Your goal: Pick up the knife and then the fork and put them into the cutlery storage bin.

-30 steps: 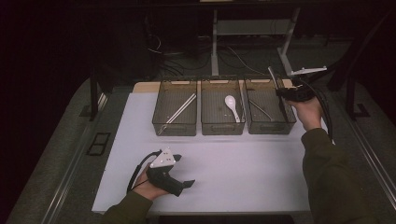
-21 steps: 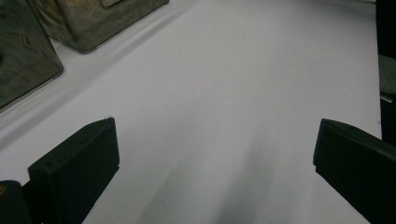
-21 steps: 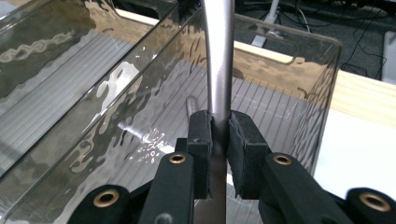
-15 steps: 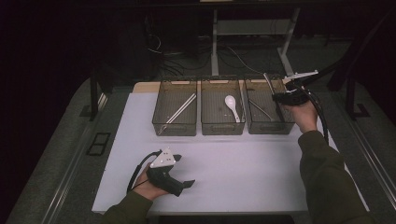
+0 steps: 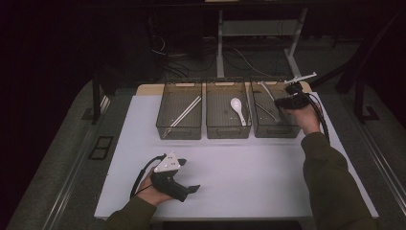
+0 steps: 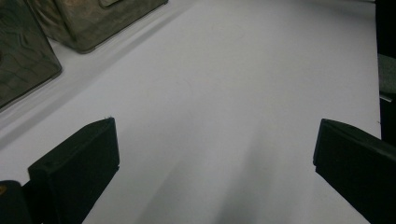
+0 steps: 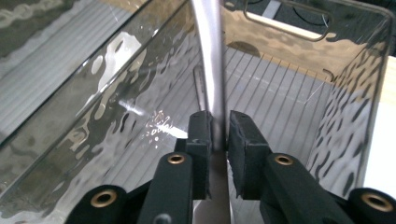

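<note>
The right hand-held gripper [image 7: 218,135] grasps a metal utensil [image 7: 210,56] inside the bin at two o'clock [image 5: 275,129], not released yet. The left hand-held gripper [image 6: 210,154] rests released on the tabletop [image 5: 239,167].

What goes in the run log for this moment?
right gripper: shut on metal utensil | over right bin | left gripper: open, idle on mat

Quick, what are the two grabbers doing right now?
Left gripper: open, holding nothing, over the white table.
Right gripper: shut on a metal utensil handle, inside the right-hand bin.
</note>
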Tool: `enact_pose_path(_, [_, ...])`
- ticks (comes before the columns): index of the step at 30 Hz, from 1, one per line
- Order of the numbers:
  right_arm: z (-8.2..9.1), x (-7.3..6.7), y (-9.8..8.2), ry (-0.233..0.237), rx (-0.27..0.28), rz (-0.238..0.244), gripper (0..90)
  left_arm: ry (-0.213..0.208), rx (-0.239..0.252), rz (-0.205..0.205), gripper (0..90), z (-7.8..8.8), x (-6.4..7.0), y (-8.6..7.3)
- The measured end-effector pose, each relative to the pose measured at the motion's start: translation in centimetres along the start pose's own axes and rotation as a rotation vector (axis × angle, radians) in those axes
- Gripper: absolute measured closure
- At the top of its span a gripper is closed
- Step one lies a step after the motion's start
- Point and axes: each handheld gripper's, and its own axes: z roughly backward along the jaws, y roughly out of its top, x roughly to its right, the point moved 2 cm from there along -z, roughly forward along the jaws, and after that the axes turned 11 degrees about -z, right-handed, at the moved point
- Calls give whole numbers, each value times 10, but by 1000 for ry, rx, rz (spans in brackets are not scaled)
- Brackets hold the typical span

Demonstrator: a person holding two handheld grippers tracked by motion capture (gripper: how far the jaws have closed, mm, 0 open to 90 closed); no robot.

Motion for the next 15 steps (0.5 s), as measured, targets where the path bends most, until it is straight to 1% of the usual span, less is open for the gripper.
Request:
enact_pose_path(1, [0,0,0,3,0,-8,784,1,0,0,0,0,0,0])
enact_pose_path(3, [1,1,0,7,0,-7,780,0,0,-1,0,0,0,0])
enact_pose_path(6, [4,1,1,19,15,-19,760,1,0,0,0,0,0,0])
enact_pose_path(7, [5,1,1,29,15,-23,747,1,1,0,0,0,0,0])
enact_pose_path(9, [7,2,2,36,18,-30,719,1,0,2,0,0,0,0])
enact_pose_path(11, [8,2,2,47,19,-29,683,2,2,5,0,-1,1,0])
enact_pose_path(15, [13,2,2,93,29,-55,603,2,0,4,0,0,0,0])
